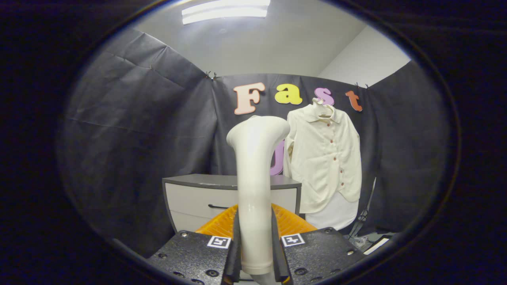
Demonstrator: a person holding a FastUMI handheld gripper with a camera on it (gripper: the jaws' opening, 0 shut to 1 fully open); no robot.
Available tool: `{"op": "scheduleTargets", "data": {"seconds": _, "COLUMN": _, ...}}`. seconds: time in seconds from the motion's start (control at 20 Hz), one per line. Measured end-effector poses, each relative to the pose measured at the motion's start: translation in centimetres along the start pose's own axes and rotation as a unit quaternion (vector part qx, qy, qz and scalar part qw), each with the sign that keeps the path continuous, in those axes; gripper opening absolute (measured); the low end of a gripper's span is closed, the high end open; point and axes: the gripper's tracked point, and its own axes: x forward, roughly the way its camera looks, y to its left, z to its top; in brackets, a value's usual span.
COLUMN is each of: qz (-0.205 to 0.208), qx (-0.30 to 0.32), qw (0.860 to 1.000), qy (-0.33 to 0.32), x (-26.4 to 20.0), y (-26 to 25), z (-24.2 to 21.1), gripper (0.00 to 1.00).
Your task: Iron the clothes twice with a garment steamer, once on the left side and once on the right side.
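Claw [253, 253] clenched on upright garment steamer [255, 166]; shirt [324, 158] hangs beyond.

Open air lies between the steamer [255, 186] and shirt [324, 158]; a drawer cabinet [198, 194] stands below.

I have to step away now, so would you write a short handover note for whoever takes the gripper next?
Gripper: shut on the garment steamer, both fingers pressing its handle; the head stands upright above them.
Shirt: hangs on a hanger against the booth wall, beyond the fingers and to the right of the steamer head, above and beside the drawer cabinet.
Done: steamer picked up.
Left: the steamer head is not at the shirt yet, so both passes, left side and right side, appear still to do.
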Motion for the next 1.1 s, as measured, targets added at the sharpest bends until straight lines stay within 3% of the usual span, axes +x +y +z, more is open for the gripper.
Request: {"op": "scheduleTargets", "data": {"seconds": 1.1, "qz": 0.004, "qx": -0.002, "qw": 1.000, "qy": 0.015, "x": -0.26, "y": 0.31, "z": -0.41, "gripper": 0.32}}
